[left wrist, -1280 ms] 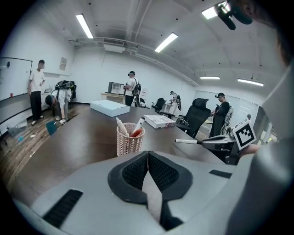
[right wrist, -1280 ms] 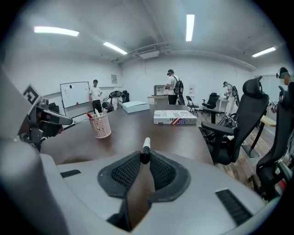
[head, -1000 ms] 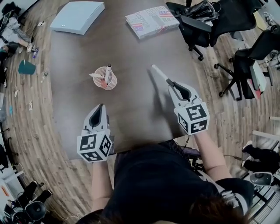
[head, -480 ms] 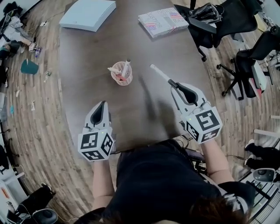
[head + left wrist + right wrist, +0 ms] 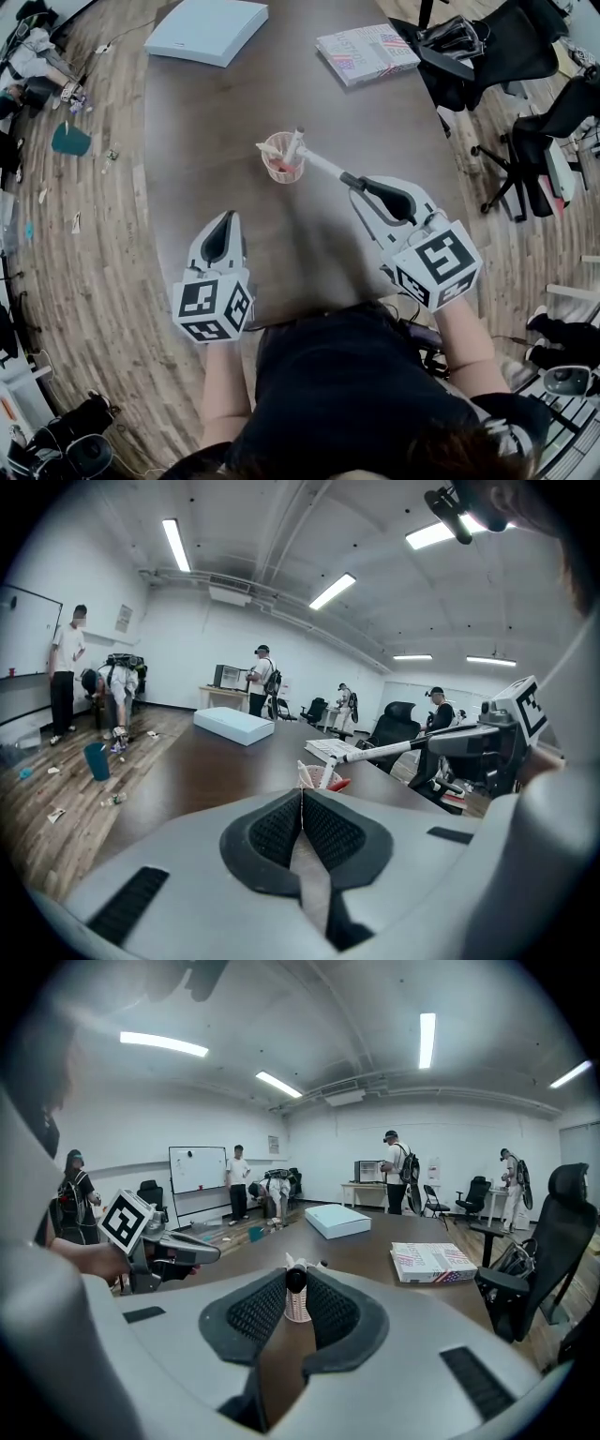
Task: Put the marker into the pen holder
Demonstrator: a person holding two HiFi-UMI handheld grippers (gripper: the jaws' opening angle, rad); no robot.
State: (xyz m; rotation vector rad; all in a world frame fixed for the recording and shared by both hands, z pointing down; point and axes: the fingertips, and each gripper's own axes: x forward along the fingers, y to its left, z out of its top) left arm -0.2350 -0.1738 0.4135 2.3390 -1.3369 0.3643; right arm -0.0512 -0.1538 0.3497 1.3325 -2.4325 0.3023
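Note:
The pink mesh pen holder (image 5: 284, 166) stands mid-table with a few pens in it. My right gripper (image 5: 356, 184) is shut on the dark end of a white marker (image 5: 323, 164). The marker slants up and left, and its tip reaches the holder's right rim. In the right gripper view the marker (image 5: 296, 1280) shows end-on between the pads, with the holder (image 5: 297, 1311) right behind it. My left gripper (image 5: 228, 217) rests shut and empty at the near left of the table. Its own view shows the jaws pressed together, with the holder (image 5: 321, 777) beyond them.
A white flat box (image 5: 208, 30) and a book (image 5: 367, 52) lie at the table's (image 5: 216, 122) far end. Black office chairs (image 5: 487, 47) stand to the right. A teal bin (image 5: 70, 139) and scraps lie on the floor at left. Several people stand far off.
My right gripper has carried the marker left, from well right of the pen holder to the holder's rim. The left gripper has stayed put.

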